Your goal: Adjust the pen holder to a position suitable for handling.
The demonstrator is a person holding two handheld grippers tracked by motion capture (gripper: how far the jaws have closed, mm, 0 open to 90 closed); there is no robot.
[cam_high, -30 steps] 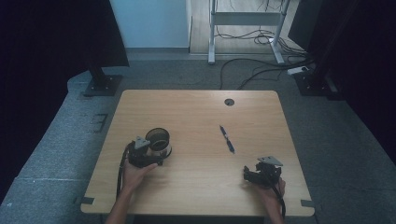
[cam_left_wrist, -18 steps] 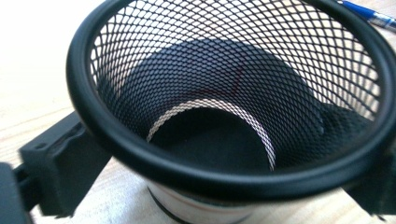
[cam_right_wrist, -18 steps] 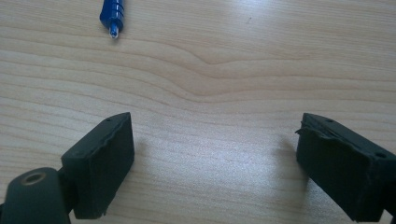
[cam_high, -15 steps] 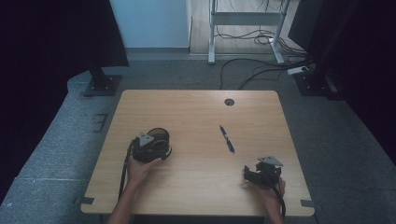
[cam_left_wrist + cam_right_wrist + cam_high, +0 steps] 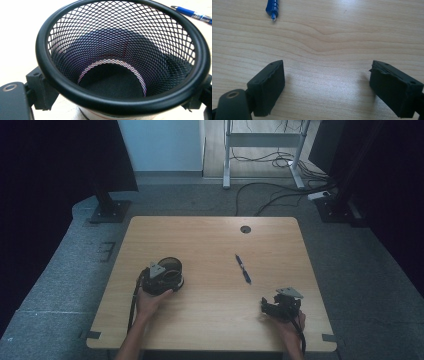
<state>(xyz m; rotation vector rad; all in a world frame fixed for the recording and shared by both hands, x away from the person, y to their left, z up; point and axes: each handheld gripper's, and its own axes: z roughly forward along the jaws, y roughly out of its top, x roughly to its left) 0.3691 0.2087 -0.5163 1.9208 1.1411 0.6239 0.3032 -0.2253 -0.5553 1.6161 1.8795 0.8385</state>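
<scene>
A black mesh pen cup (image 5: 172,266) stands at the left of the wooden table (image 5: 210,240). My left gripper (image 5: 168,279) reaches around it from the near side. In the left gripper view the cup's rim (image 5: 42,50) sits between the two black fingers (image 5: 41,91), which press on its wall. These jaws have just been closing, with the cup between them. The cup is empty inside. A blue pen (image 5: 243,269) lies at the middle right. My right gripper (image 5: 265,306) rests near the front right edge, open, with bare wood between its fingers (image 5: 268,85). The pen tip (image 5: 272,10) lies beyond them.
A round cable hole (image 5: 245,229) sits near the table's far edge. Beyond the table are a grey floor, cables and a metal frame (image 5: 260,140). Dark screens stand at both sides.
The left gripper's jaws have drawn in onto the mesh cup. The right hand and the pen have kept still.
</scene>
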